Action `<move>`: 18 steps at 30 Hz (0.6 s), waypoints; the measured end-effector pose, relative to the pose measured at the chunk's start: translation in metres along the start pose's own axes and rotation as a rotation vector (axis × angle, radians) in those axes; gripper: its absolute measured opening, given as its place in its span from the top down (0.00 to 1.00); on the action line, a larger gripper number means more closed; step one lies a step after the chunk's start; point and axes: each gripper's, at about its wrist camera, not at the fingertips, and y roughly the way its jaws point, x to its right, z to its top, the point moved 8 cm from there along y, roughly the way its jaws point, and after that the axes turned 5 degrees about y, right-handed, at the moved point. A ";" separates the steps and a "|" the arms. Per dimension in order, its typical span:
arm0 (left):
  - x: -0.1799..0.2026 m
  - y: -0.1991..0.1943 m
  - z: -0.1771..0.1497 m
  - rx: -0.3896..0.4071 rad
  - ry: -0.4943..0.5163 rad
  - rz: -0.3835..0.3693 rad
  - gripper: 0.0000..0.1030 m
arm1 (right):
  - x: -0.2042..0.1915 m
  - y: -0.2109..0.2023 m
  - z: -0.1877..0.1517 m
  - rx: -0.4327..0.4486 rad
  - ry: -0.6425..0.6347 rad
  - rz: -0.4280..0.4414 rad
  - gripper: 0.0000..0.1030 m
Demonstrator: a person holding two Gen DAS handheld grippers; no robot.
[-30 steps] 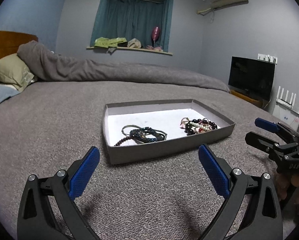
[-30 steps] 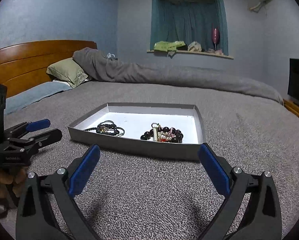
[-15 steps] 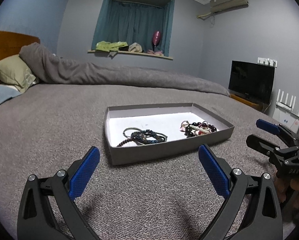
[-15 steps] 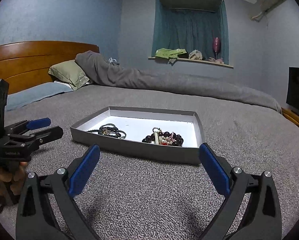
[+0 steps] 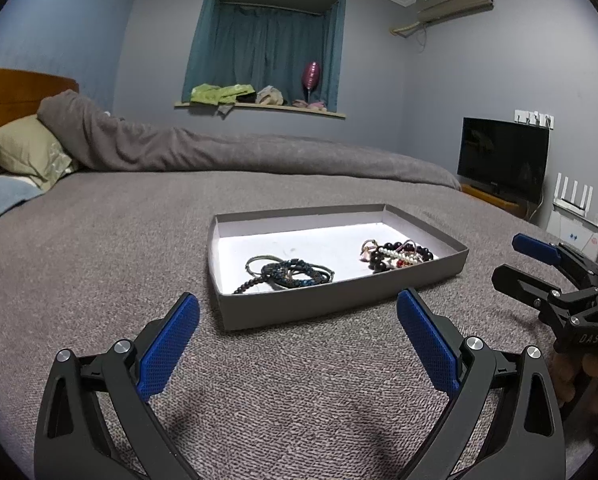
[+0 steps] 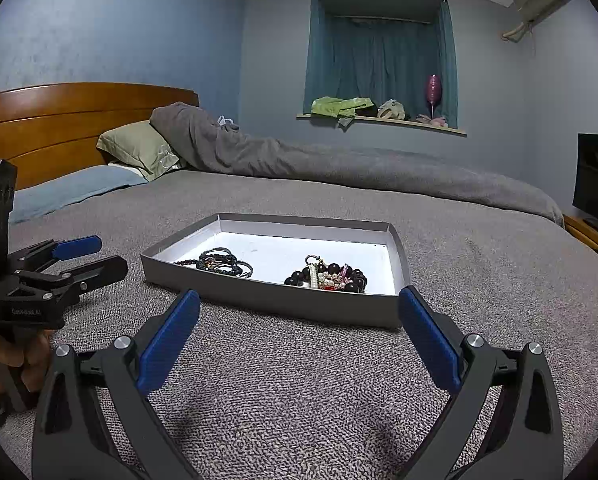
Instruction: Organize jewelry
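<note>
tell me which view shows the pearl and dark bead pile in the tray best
The right wrist view: the pearl and dark bead pile lies nearer its camera, with single beads distinct. The left wrist view shows it farther off, toward the tray's right end.

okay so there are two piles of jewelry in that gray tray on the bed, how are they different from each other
The left pile is dark, bluish braided bands and thin grayish rings, with a strand of small dark beads trailing toward the tray's near left corner. The right pile has larger glossy black beads mixed with white pearl-like, red and pink pieces. The left pile spreads flatter; the right is more bunched. Both lie loose on the tray's white floor, apart, untouched by either claw.
</note>
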 end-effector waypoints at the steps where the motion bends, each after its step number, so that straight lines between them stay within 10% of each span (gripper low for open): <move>1: 0.000 0.000 0.000 0.000 0.000 0.001 0.05 | 0.000 0.000 0.000 0.000 0.001 0.000 0.05; 18: -0.004 0.001 -0.001 -0.011 -0.017 -0.002 0.05 | 0.000 0.000 0.000 0.000 -0.001 0.000 0.05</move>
